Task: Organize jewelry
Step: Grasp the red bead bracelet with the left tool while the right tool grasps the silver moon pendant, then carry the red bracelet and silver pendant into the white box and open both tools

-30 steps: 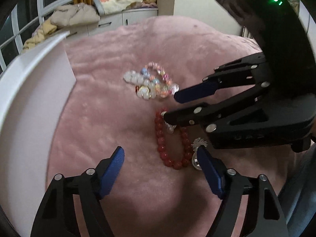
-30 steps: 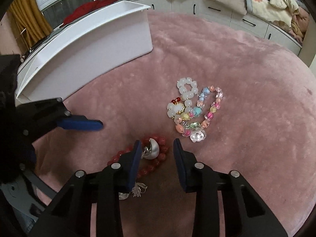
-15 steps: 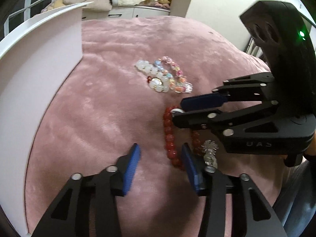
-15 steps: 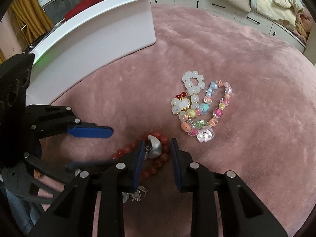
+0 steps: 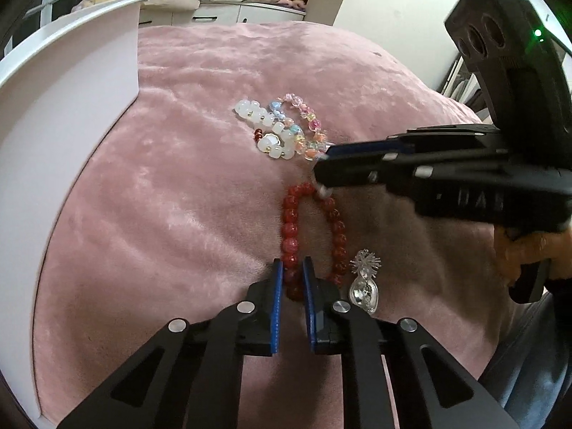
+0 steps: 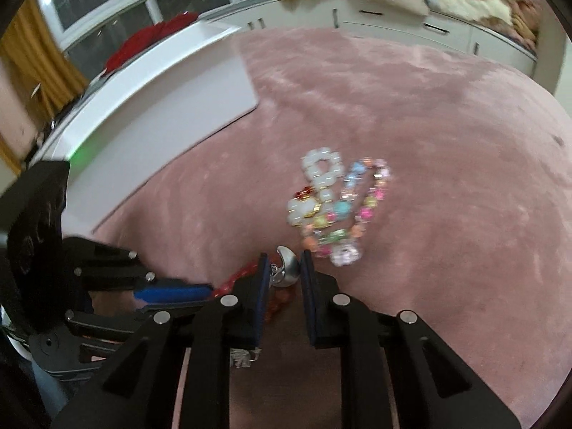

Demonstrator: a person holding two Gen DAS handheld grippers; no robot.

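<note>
Pretty early in the tidy-up by the look of it. Starting from the left side: the big white plastic storage bin [image 5: 68,114] sits at the edge of the fuzzy pink blanket [image 5: 171,214], and I can't see inside it, so no idea if anything's been put away yet. All the jewelry I can see is out on the blanket, so sorting is basically all still to do.

Left gripper [image 5: 292,277] is clamped right down, blue pads pinching the near end of the red round-bead bracelet [image 5: 290,230]. That bracelet is a loop of glossy, slightly mottled red beads lying flat near the middle of the blanket.

Just right of it there's a silver spiky sunburst charm with a shiny drop [image 5: 364,280], lying on the blanket beside the beads; can't tell if it's attached.

Further back, the white chunky-bead bracelet [image 5: 266,128] and the pastel multicolour bead bracelet [image 5: 304,125] are piled together, touching, untouched by either tool.

Right gripper [image 6: 283,268] is closing around the silver crescent-moon charm [image 6: 287,266] at the bracelet's far end. The charm's between the pads, but there's a visible gap on one side, so I wouldn't call it gripped yet.

My guess: both ends get lifted together toward the bin.
</note>
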